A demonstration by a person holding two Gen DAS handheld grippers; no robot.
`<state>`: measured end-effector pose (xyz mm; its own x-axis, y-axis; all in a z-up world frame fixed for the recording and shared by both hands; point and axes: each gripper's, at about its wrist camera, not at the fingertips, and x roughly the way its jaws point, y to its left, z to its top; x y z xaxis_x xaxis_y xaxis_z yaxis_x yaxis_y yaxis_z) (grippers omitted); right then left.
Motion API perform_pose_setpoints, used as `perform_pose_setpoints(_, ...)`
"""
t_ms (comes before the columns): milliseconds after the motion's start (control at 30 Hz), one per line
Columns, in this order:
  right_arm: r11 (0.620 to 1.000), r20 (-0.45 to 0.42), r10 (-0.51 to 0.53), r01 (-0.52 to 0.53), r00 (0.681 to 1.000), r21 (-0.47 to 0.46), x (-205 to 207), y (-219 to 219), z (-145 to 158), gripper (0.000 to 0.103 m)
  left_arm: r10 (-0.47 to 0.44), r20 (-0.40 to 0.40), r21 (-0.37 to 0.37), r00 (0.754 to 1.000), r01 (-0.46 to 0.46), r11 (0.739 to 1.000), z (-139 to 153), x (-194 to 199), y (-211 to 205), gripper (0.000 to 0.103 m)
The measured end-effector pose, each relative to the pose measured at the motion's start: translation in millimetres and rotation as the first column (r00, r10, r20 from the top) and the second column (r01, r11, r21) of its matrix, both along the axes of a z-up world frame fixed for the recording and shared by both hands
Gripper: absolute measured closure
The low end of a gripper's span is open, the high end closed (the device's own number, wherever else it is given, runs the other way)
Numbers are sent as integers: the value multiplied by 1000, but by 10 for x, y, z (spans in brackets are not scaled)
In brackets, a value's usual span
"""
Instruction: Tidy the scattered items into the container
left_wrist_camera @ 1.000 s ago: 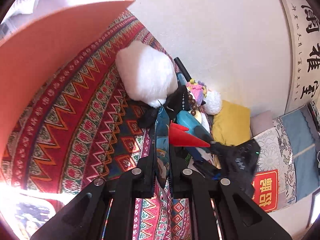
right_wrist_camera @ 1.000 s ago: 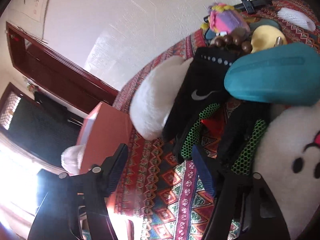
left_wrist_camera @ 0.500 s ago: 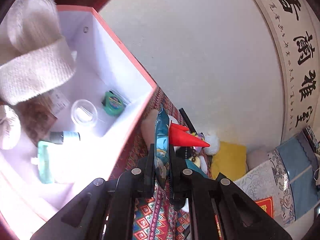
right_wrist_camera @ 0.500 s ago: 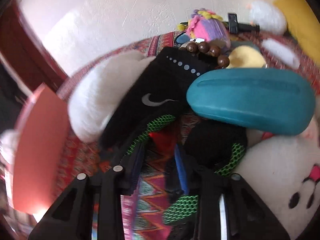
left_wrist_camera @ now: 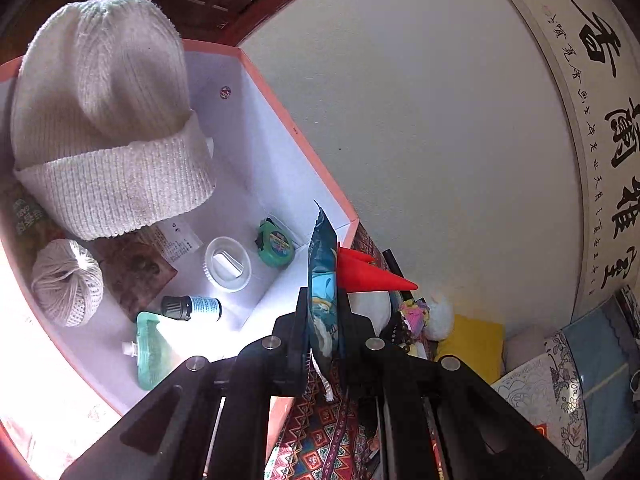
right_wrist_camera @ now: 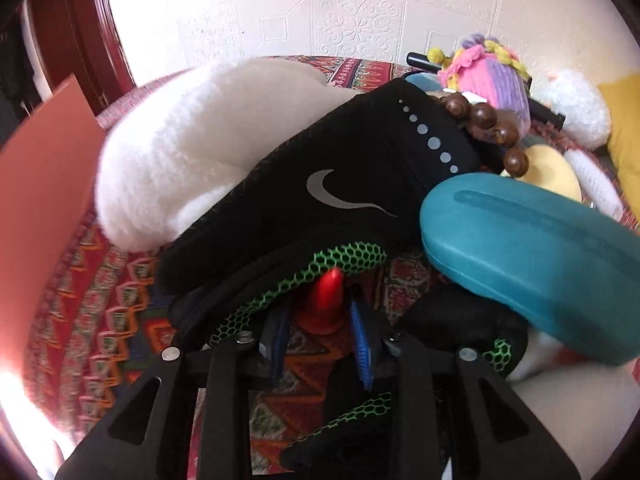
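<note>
My left gripper (left_wrist_camera: 324, 312) is shut on a blue printed sachet (left_wrist_camera: 323, 280), held upright above the near corner of the pink box (left_wrist_camera: 276, 108). The box holds a white knit hat (left_wrist_camera: 100, 120), a ball of twine (left_wrist_camera: 66, 282), a small bottle (left_wrist_camera: 192, 307), a green pouch (left_wrist_camera: 154, 350), a clear round lid (left_wrist_camera: 228, 264) and a green tape measure (left_wrist_camera: 276, 245). My right gripper (right_wrist_camera: 324, 320) is nearly closed around a red cone-shaped piece (right_wrist_camera: 326, 300) beneath the fingers of a black glove (right_wrist_camera: 328, 200) with green mesh.
On the patterned cloth (right_wrist_camera: 100, 312) lie a white fluffy pad (right_wrist_camera: 192, 148), a teal case (right_wrist_camera: 532, 264), wooden beads (right_wrist_camera: 484, 120), a pink knitted toy (right_wrist_camera: 488, 76) and a white plush (right_wrist_camera: 576, 412). The box wall (right_wrist_camera: 44, 184) stands at the left.
My left gripper has carried the sachet from over the cloth up to over the open box. My right gripper has moved in on the glove and narrowed from wide open around the red piece.
</note>
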<state>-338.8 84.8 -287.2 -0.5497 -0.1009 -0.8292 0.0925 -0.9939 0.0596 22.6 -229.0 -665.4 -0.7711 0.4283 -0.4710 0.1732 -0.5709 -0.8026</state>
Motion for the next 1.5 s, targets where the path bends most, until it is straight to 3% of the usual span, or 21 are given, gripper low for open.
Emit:
perform_pose_setpoints(200, 987, 14, 36, -34, 999, -154, 269, 0, 334, 79, 34, -12, -45, 999, -34, 998, 99, 45, -93, 96)
perform_pose_setpoints(400, 943, -73, 144, -160, 987, -292, 542, -159, 781, 79, 59, -2, -81, 998, -58, 995, 121, 17, -185, 96)
perform_pose_setpoints(467, 918, -98, 178, -201, 979, -341, 585, -203, 887, 79, 82, 20, -83, 996, -80, 993, 88, 24, -240, 84)
perform_pose_setpoints(533, 895, -122, 208, -239, 971, -376, 633, -294, 1001, 79, 109, 29, -78, 994, -107, 991, 64, 60, -314, 48)
perform_pose_setpoints(600, 874, -144, 231, -270, 962, -404, 692, -366, 1096, 79, 137, 24, -92, 990, -135, 987, 60, 105, -380, 40)
perform_pose_setpoints(733, 845, -191, 266, -324, 945, -425, 864, -586, 1267, 79, 193, 19, -149, 981, -188, 971, 128, 224, -504, 39)
perform_pose_setpoints(833, 816, -233, 308, -382, 922, -434, 969, -781, 1440, 79, 218, 22, -149, 976, -212, 966, 117, 279, -627, 38)
perform_pose_setpoints(1200, 694, -373, 508, -625, 776, -356, 1072, -2231, 1973, 79, 325, 16, -134, 946, -320, 938, 87, 528, -997, 38)
perform_pose_setpoints(1233, 694, -377, 515, -632, 770, -343, 1040, -2378, 1982, 78, 326, 12, -134, 945, -322, 937, 98, 541, -1017, 38)
perform_pose_setpoints(1267, 698, -373, 527, -639, 764, -324, 1008, -2516, 1975, 69, 328, 9, -136, 945, -324, 936, 110, 551, -1033, 38)
perform_pose_setpoints(1300, 706, -363, 535, -640, 763, -304, 980, -2622, 1959, 61, 330, 6, -142, 944, -326, 935, 125, 568, -1049, 38)
perform_pose_setpoints(1333, 720, -354, 530, -630, 770, -291, 961, -2680, 1944, 44, 331, 5, -149, 944, -327, 933, 134, 579, -1070, 38)
perform_pose_setpoints(1500, 729, -358, 471, -584, 807, -357, 1013, -2352, 1899, 43, 305, -6, -176, 952, -302, 937, 187, 560, -1003, 38)
